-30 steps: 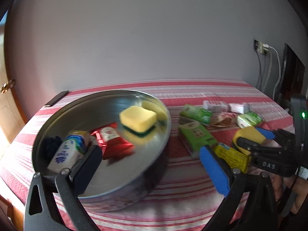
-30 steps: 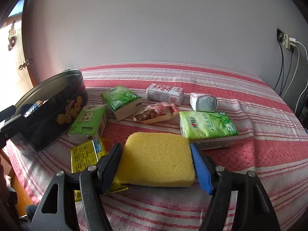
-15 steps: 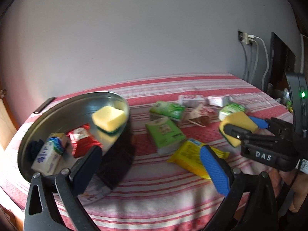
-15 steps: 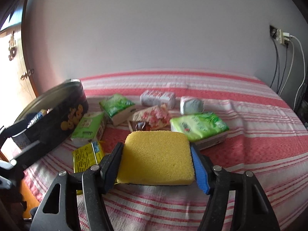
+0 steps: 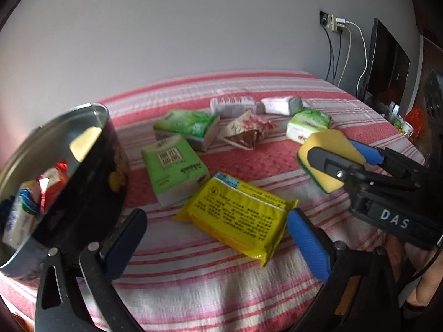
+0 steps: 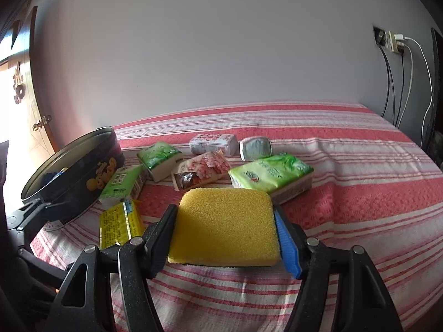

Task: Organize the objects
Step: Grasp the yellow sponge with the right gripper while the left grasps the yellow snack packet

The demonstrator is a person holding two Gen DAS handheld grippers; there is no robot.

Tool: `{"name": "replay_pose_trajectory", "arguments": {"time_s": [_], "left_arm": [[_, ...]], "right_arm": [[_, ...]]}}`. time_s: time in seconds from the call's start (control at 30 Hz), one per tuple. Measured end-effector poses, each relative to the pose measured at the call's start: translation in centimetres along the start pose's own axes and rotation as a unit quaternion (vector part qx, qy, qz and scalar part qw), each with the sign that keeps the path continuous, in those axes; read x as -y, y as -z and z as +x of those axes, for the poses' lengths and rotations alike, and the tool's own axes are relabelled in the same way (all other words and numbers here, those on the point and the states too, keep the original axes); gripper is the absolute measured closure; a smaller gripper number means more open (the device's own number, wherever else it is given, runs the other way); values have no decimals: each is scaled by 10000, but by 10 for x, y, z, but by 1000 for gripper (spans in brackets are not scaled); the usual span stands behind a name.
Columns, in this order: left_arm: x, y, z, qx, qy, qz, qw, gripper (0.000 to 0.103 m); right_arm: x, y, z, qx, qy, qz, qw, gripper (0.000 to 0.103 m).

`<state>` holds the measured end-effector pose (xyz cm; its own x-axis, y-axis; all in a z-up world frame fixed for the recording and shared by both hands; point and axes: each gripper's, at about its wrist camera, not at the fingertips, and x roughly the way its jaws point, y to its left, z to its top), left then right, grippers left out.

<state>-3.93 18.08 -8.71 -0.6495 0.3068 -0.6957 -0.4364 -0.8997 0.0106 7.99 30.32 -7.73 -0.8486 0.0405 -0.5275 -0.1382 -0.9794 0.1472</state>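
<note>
My right gripper (image 6: 225,232) is shut on a yellow sponge (image 6: 225,229) with a green underside and holds it just above the striped cloth; it also shows in the left wrist view (image 5: 329,155). My left gripper (image 5: 216,240) is open and empty, low over a yellow packet (image 5: 238,215), which also shows in the right wrist view (image 6: 119,222). A round black tin (image 5: 91,171) at the left holds another yellow sponge, a red packet and a small carton. The tin also shows in the right wrist view (image 6: 83,171).
On the red striped cloth (image 6: 346,182) lie green tissue packs (image 6: 272,177) (image 6: 159,159) (image 6: 123,185), a floral snack bag (image 6: 202,170), a white-pink box (image 6: 213,144) and a small grey pack (image 6: 256,146). Cables hang from a wall socket (image 6: 393,41) at the right.
My left gripper has swung right, away from over the tin and toward the yellow packet. My right gripper keeps hold of the sponge and has shifted only slightly.
</note>
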Motion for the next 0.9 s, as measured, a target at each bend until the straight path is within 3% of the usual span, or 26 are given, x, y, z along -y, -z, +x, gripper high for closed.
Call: {"name": "replay_pose_trajectory", "arguments": {"time_s": [0.17, 0.33, 0.5, 0.9], "left_arm": [[-1, 3, 8, -120, 322, -84, 9994, 0], [4, 4, 6, -78, 241, 37, 9997, 1], [-6, 1, 10, -164, 440, -231, 9986, 11], [-11, 3, 4, -48, 516, -216, 9984, 24]], "right_arm": [[1, 2, 4, -26, 63, 7, 10000, 35], [0, 3, 5, -25, 98, -31, 9999, 35], [0, 3, 5, -44, 86, -58, 9999, 35], [-3, 4, 5, -41, 80, -84, 9999, 35]]}}
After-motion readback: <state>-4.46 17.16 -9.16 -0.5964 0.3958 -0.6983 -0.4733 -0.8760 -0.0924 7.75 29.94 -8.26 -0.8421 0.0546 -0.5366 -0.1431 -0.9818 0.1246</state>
